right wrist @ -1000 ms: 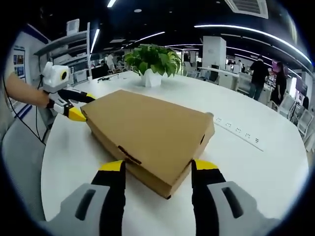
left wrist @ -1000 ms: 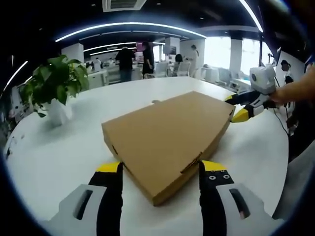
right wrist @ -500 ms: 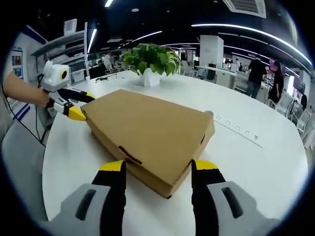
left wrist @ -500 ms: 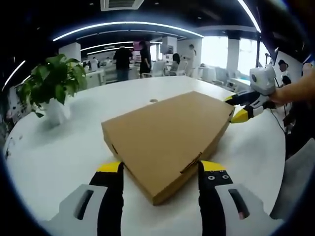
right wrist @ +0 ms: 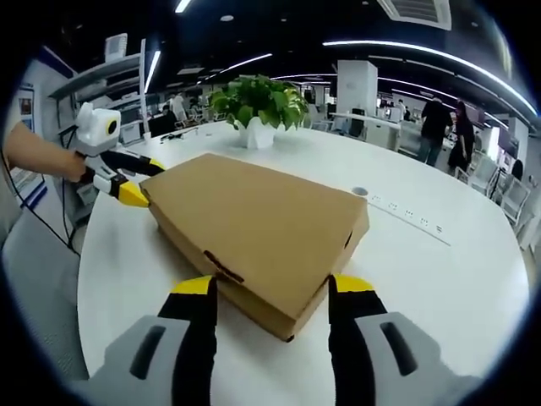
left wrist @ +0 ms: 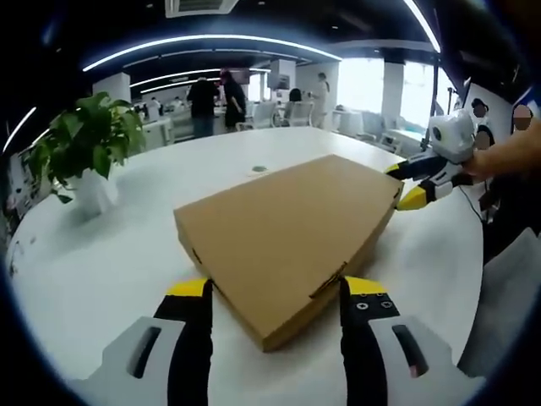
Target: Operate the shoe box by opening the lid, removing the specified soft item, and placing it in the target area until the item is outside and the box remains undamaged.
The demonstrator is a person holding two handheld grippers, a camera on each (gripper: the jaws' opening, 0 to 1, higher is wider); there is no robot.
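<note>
A flat brown cardboard shoe box (left wrist: 292,228) lies on the white table with its lid closed. My left gripper (left wrist: 276,288) is open, its yellow-tipped jaws standing on either side of the box's near corner. My right gripper (left wrist: 404,184) comes in from the right, held by a hand, with its jaws apart at the box's far right corner. In the right gripper view the same box (right wrist: 254,224) lies closed, and my right gripper (right wrist: 272,286) straddles its near corner, open. The left gripper (right wrist: 144,181) sits at the far left corner. The box's contents are hidden.
A potted green plant (left wrist: 84,152) (right wrist: 258,106) stands on the round white table (left wrist: 101,254). A row of sockets (right wrist: 406,224) is set into the tabletop. A person's forearm (left wrist: 507,156) holds the right gripper. People and desks fill the office behind.
</note>
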